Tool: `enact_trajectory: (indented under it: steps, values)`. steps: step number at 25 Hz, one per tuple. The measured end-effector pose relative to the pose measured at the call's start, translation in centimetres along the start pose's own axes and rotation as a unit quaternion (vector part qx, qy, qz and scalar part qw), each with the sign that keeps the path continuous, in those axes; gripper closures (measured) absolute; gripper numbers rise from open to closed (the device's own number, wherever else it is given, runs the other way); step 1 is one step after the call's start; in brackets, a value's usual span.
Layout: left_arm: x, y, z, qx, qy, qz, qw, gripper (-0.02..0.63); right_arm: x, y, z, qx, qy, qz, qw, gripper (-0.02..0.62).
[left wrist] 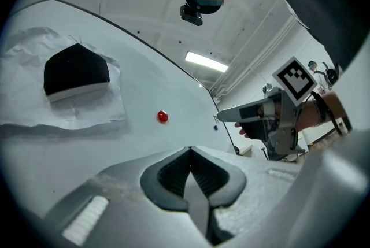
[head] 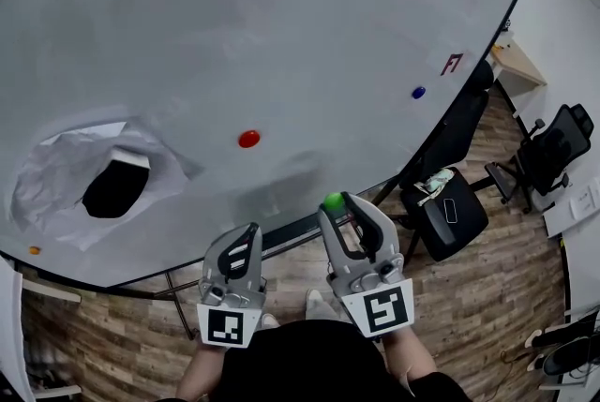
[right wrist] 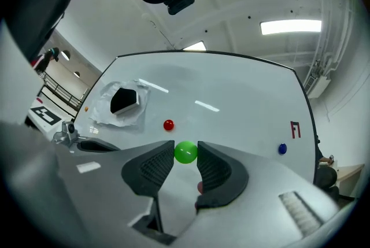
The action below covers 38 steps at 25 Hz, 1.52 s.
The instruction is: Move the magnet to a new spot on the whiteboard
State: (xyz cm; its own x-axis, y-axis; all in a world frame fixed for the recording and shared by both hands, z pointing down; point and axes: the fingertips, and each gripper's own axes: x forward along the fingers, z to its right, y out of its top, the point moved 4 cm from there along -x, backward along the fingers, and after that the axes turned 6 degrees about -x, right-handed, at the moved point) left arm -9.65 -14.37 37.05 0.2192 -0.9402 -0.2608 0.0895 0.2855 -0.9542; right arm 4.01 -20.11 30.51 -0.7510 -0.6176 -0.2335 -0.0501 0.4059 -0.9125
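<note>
The right gripper (head: 336,202), clamped on the green magnet (right wrist: 185,152) at lower centre, seems mid-carry and next needs a bare patch of whiteboard (head: 281,16), while the left gripper (left wrist: 189,151) sits closed, empty.

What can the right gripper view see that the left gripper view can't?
Only the right gripper view: the green magnet, pinched in the right claw. Only the left gripper view: the right claw's marker cube, and the left claw shut tight. Both: the whiteboard, red magnet and eraser on paper.
</note>
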Motion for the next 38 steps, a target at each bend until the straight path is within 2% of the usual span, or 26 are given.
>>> enact_trajectory:
  steps: [7,12,24,31,38]
  values:
    - [0.4,-0.4,-0.6,0.007,0.026,-0.014,0.9995,0.606,1.7,1.2,1.7,-0.018,0.011,0.021,1.0,0.466]
    - [1.0,0.0,-0.7,0.018,0.038,-0.004,0.9991,0.606,3.4,2.5,2.6,-0.038,0.022,0.043,0.998,0.466]
    - [1.6,0.0,-1.0,0.029,0.067,0.001,0.9973,0.606,6.7,4.6,4.5,-0.055,0.037,0.072,0.995,0.466]
    - [1.7,-0.7,-1.4,0.038,0.084,-0.015,0.9957,0.606,8.7,5.9,5.7,-0.066,0.044,0.088,0.993,0.466]
    - [2.1,-0.7,-1.9,0.037,0.105,-0.002,0.9937,0.606,10.3,6.3,6.7,-0.068,0.047,0.096,0.992,0.466]
